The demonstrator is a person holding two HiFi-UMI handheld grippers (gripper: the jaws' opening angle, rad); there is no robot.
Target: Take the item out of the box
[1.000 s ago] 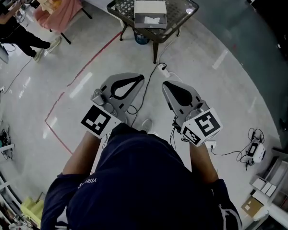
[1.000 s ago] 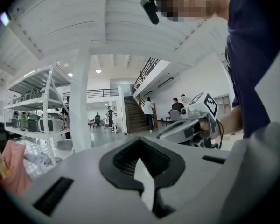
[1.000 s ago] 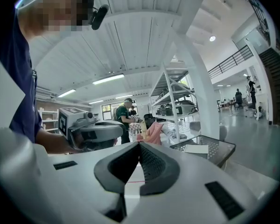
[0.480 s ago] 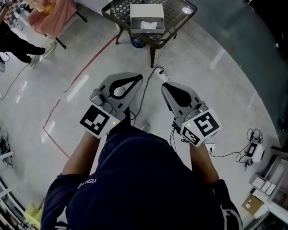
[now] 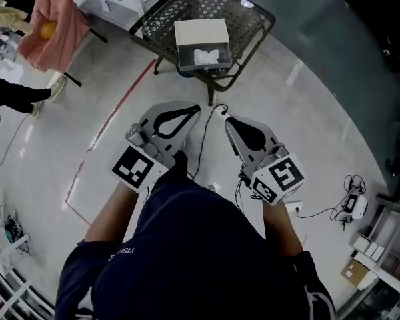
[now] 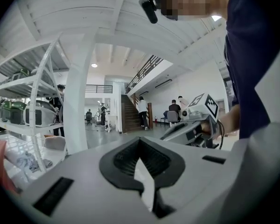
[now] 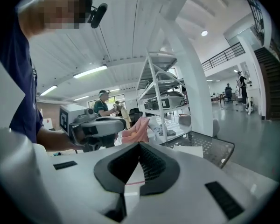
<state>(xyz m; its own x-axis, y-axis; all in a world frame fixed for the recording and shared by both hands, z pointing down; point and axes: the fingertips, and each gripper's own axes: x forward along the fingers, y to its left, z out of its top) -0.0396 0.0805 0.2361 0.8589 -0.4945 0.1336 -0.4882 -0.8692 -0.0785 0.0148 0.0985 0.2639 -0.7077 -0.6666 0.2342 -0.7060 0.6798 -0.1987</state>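
A white open box (image 5: 201,41) sits on a dark mesh-top table (image 5: 233,15) at the top of the head view, with a crumpled white item (image 5: 209,57) lying inside it. My left gripper (image 5: 196,107) and right gripper (image 5: 228,118) are held side by side over the floor, well short of the table. Both are shut with nothing between the jaws. In the right gripper view the table (image 7: 212,147) and the box (image 7: 188,150) lie ahead to the right of my shut right gripper (image 7: 139,145). The left gripper view shows my shut left gripper (image 6: 140,140) and no box.
A pink cloth (image 5: 50,25) hangs on a stand at upper left, with a person's leg (image 5: 17,97) near it. A black cable (image 5: 205,129) and red tape line (image 5: 113,115) run across the floor. Boxes and shelving (image 5: 380,245) stand at lower right.
The table and box have come closer and sit lower and larger in the head view. Both grippers keep their place in front of the body, still shut.
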